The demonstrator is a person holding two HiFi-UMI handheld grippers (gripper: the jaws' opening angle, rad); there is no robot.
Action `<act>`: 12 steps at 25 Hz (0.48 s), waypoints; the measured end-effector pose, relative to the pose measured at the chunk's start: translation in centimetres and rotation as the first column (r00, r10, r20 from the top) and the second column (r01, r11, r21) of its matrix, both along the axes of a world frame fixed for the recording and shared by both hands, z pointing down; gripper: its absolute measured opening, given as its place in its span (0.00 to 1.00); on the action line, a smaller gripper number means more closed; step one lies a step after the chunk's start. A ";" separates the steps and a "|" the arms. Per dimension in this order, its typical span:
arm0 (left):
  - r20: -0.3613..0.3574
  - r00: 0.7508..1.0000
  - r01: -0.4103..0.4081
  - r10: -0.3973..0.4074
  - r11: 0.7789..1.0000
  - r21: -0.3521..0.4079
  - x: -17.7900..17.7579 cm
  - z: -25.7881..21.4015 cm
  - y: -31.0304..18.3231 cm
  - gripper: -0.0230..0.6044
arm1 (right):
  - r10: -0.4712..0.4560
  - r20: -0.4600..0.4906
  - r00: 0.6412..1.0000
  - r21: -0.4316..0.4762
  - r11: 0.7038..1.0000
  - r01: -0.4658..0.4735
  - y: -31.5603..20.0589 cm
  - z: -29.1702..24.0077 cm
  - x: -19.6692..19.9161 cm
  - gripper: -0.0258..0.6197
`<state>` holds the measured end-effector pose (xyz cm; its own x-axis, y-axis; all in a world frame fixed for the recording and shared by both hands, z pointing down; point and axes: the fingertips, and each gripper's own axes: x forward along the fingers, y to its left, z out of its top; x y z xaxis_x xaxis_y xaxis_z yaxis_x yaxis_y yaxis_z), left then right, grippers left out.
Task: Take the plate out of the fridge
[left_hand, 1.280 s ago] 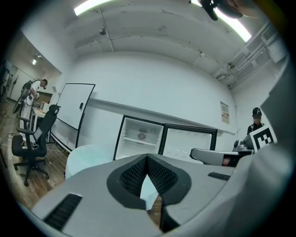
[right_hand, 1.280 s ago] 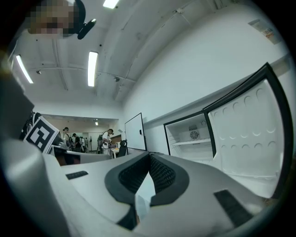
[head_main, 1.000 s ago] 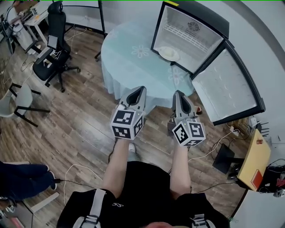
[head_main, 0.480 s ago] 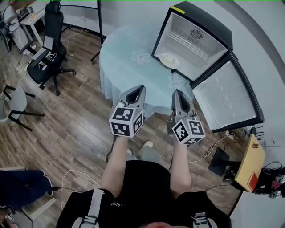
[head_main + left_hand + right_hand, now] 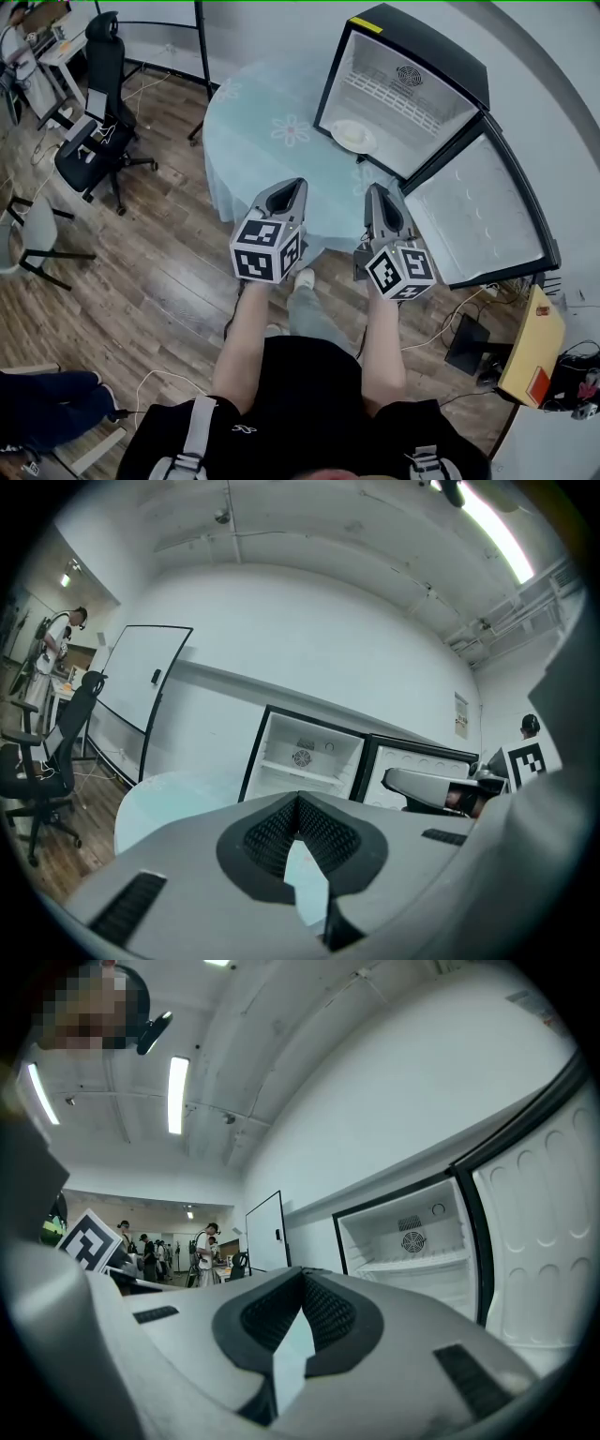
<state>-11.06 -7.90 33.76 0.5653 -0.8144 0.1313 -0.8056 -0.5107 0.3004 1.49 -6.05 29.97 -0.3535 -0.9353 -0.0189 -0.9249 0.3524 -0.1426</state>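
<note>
A small black fridge (image 5: 412, 66) stands on the round table with its door (image 5: 478, 211) swung wide open to the right. A pale plate (image 5: 353, 136) lies on the fridge's bottom, near its front edge. My left gripper (image 5: 289, 190) and right gripper (image 5: 377, 198) are held side by side over the table's near edge, short of the fridge. Both are shut with nothing between their jaws. The left gripper view shows the open fridge (image 5: 305, 761) ahead; the right gripper view shows the fridge (image 5: 412, 1246) and its door (image 5: 544, 1241) too. The plate is hidden in both gripper views.
The round table (image 5: 262, 131) wears a light blue cloth with flower prints. A black office chair (image 5: 89, 136) and a grey chair (image 5: 33, 230) stand on the wooden floor at left. Cables and a yellow board (image 5: 534, 347) lie at right. People (image 5: 202, 1251) stand far off.
The person has stepped closer to the table; the fridge and table sit slightly nearer in the head view. Both grippers keep their pose and stay shut.
</note>
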 end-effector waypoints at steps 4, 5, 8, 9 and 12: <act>-0.010 1.000 -0.017 0.016 0.999 -0.042 1.5 1.5 -2.4 0.04 | 0.018 0.020 1.000 -0.035 0.999 -0.017 -2.0 1.8 1.6 0.04; -0.015 1.000 -0.020 0.020 0.998 -0.053 1.9 1.9 -3.1 0.04 | 0.025 0.026 0.999 -0.043 0.999 -0.023 -2.6 2.2 2.2 0.04; -0.025 0.999 -0.038 0.036 0.995 -0.087 3.6 3.3 -5.2 0.04 | 0.051 0.043 0.998 -0.072 0.996 -0.048 -4.5 3.5 4.2 0.04; -0.027 0.999 -0.045 0.043 0.994 -0.101 4.1 3.8 -5.9 0.04 | 0.061 0.049 0.997 -0.085 0.995 -0.057 -5.1 4.0 4.8 0.04; -0.037 0.997 -0.066 0.062 0.988 -0.137 5.6 5.5 -7.7 0.04 | 0.088 0.060 0.994 -0.125 0.989 -0.080 -6.8 5.7 6.5 0.04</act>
